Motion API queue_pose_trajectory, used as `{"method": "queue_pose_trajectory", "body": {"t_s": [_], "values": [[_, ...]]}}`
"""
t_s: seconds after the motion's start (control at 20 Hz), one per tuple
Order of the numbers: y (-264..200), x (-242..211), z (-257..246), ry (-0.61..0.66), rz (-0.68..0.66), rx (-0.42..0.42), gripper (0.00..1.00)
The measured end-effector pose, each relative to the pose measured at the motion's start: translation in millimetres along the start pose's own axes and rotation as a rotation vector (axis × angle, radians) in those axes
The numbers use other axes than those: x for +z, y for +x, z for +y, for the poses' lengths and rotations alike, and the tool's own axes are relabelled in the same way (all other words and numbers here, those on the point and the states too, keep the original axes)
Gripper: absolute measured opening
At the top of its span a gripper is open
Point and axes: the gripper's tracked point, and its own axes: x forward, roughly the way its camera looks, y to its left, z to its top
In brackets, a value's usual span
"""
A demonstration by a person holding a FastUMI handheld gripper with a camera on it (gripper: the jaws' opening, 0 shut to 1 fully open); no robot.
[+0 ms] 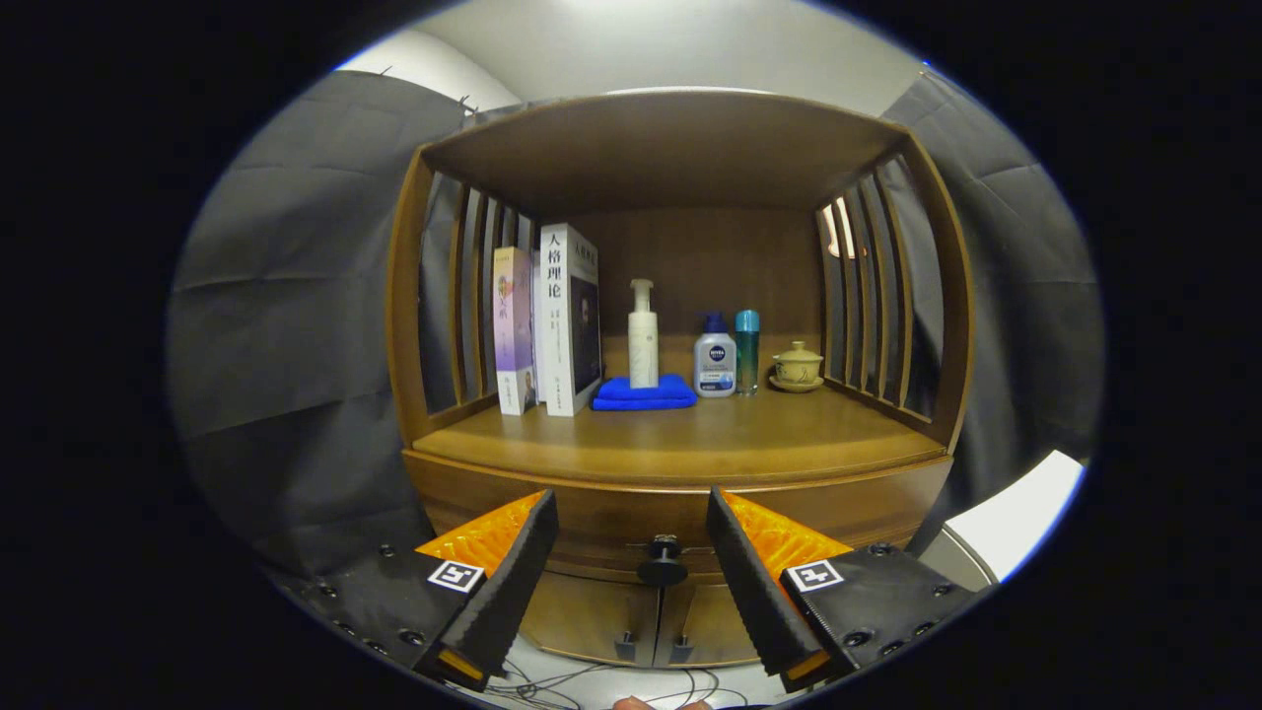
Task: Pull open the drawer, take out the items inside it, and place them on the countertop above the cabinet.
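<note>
So this is right at the start: the drawer's not pulled yet. The hand-held gripper [631, 552] is spread wide, holding nothing, lined up with the small round dark drawer knob [662, 564] sitting between the fingers but not touched by either.

The wooden brown drawer front [611, 508] looks fully closed, so whatever's inside is hidden, can't say what's in there.

Next move, I reckon, is to ease forward and pinch that knob squarely, then pull straight back.

Above, at 12 o'clock from the knob, the brown wooden table [690, 439] of the cabinet already carries upright books [552, 325], a white pump bottle [643, 335] on a folded blue cloth [646, 392], two smaller bottles [728, 355] and, probably, a little lidded ceramic cup [798, 367].
</note>
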Motion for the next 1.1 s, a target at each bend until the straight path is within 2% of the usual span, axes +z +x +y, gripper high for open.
{"method": "queue_pose_trajectory", "body": {"t_s": [0.3,0.65,0.95,1.1], "values": [[38.1,-44.9,-9.1,0.031,0.076,-0.020,0.96],[61.4,-82.0,-17.1,0.033,0.140,-0.048,0.95],[70.7,-86.7,-16.5,-0.017,0.145,-0.057,0.51],[70.0,-90.3,-16.6,-0.054,0.153,-0.081,0.50]]}}
